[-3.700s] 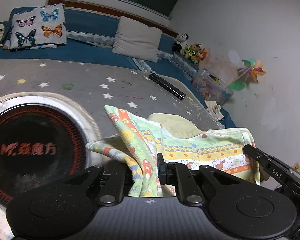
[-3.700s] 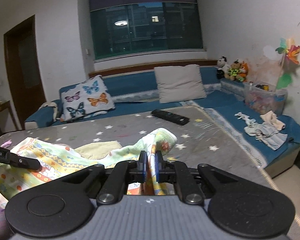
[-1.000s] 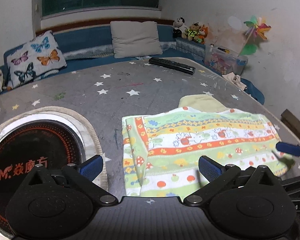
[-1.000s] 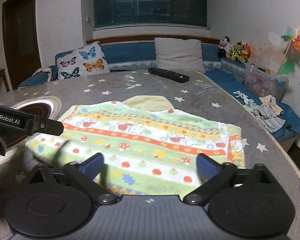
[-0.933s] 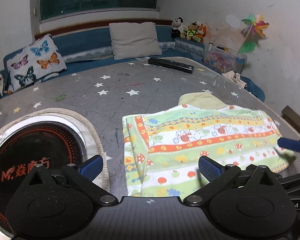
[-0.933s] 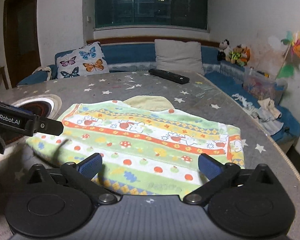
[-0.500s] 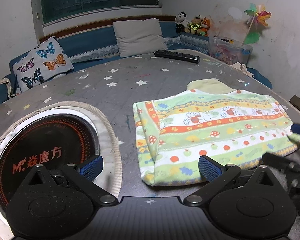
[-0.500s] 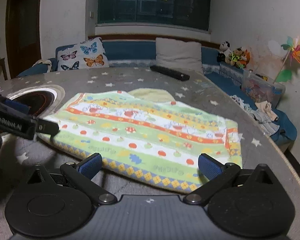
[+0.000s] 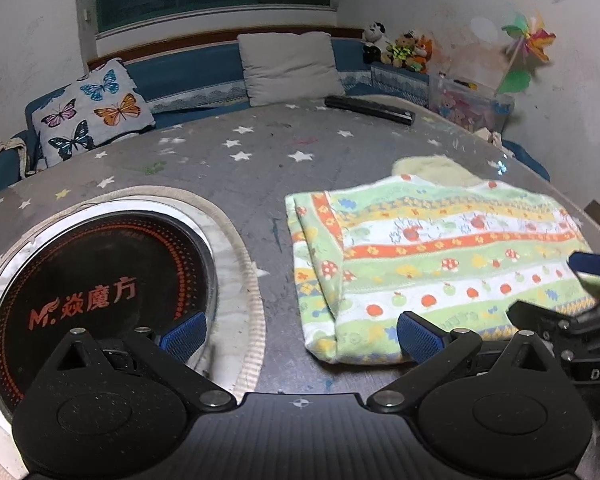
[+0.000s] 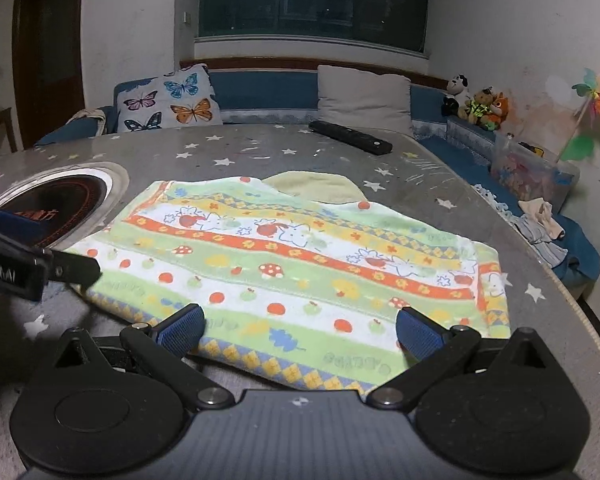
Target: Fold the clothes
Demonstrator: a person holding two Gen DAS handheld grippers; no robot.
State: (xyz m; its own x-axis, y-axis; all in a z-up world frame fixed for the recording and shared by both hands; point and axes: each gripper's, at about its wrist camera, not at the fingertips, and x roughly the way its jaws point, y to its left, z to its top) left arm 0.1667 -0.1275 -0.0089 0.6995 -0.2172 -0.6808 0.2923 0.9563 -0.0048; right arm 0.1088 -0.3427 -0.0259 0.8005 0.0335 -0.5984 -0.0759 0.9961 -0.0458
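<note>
A grey, star-printed table (image 10: 260, 152) fills the room's foreground, with a blue sofa (image 10: 260, 88) curving behind it. Set into the table, left of the cloth, is a round black cooktop (image 9: 100, 280) with red lettering. The folded cloth (image 10: 292, 264), striped green, orange and white with mushrooms and apples, lies flat on the table. A pale yellow piece (image 10: 312, 186) peeks out past the cloth's far edge; beyond that lies a black remote (image 10: 350, 137). The left gripper (image 9: 298, 330) hovers at the cloth's near left corner, fingers spread wide and empty. The right gripper (image 10: 300, 326) hangs over the cloth's near edge, fingers likewise apart, holding nothing.
</note>
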